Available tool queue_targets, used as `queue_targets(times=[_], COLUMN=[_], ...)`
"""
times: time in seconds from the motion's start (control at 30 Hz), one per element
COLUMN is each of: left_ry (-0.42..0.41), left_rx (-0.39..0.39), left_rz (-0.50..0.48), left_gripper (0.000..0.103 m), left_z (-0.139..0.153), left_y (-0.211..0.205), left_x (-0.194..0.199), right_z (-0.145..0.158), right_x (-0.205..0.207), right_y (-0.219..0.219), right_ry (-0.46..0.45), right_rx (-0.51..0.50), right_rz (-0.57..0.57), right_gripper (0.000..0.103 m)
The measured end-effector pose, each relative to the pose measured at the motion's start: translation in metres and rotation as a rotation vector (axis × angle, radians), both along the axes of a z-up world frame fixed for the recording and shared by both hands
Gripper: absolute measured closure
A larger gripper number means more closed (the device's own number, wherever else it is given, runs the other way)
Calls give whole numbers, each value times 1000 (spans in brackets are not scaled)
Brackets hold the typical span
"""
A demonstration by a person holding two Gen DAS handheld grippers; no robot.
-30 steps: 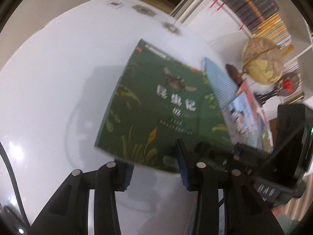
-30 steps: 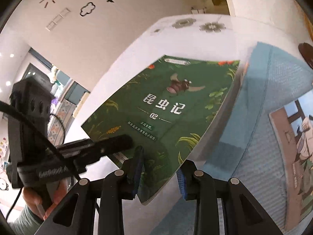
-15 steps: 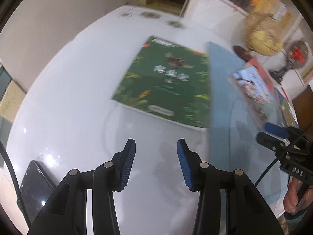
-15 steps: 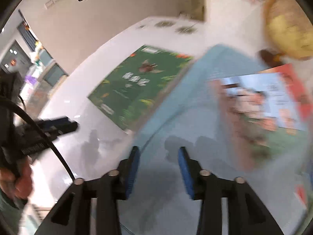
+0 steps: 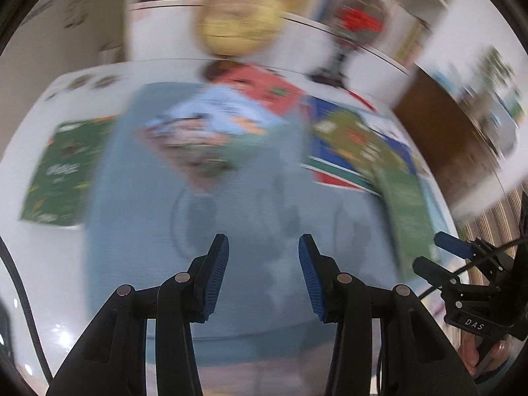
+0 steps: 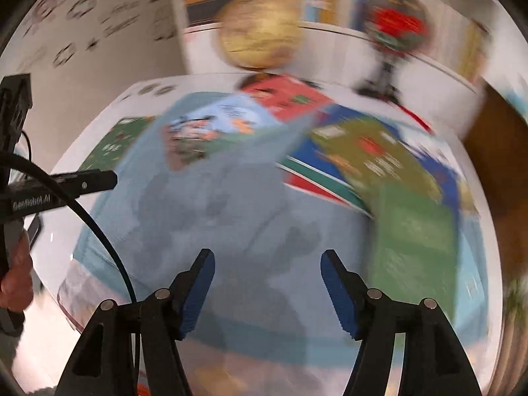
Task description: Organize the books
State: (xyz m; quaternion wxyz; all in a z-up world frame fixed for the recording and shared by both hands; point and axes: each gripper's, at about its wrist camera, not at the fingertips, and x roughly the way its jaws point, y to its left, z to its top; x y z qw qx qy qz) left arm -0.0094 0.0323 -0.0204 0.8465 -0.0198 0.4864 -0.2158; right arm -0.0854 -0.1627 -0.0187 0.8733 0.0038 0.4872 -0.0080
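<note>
From the left wrist view, the left tongs (image 5: 260,267) are seen part-open w/ nothing between the pads, hanging over a blue mat (image 5: 237,224) on the white desk (image 5: 49,247). One dark green book (image 5: 56,178) is laid flat at the mat's left edge. A light-blue book (image 5: 211,132) is lying on the mat farther off, over a red book (image 5: 267,89); more books (image 5: 363,151) are spread to the right. Frame is blurred, titles unreadable.

From the right wrist view, the right tongs (image 6: 267,283) have just been opening and are held wide, empty. The step is judged as between books: green one placed, next pick not yet begun. Next move prob. calls for lining tongs up w/ an exposed edge of the light-blue book. No containers are visible.
</note>
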Motion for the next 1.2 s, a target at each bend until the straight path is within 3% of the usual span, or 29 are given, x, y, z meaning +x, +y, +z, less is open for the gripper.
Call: queue_targets(times=[0.2,0.37,0.43,0.53,0.7,0.87,0.93,0.97,1.2], left_ry=[35,66,92,89,135,163,168,173,215], left_rx=[27,54,30,32,5,53,57,55,70], left_rz=[-193,-322,-358,-413,-442,-418,-400,-386,-271], left_gripper=[61,61,61,61,61,63,64,64,67], left_z=[-10,-20,-26,-35,-53,-71,-75,-78,-97], left_y=[-110,-164,-179,-201,-224,-238,-241,-243,-255], left_x=[-36,-41,-33,-25,-7,1,2,2,-6], right_z=[10,2,-4,-16,-41,-62,-68,-72,-77], right_x=[-58,-81,-82,-76,-54,-32,-25,-22,-4], right_y=[-89,-155,-175,-205,-241,-254,-256,-256,-255], right_ry=[-9,14,20,49,78,114,123,142,134], right_rx=[-3,96,119,161,280,339,334,379,317], right_rz=[-199,-390,-446,-520,-588,-570,-544,-487,-309], right_gripper=[38,38,39,49,49,49,49,49,49])
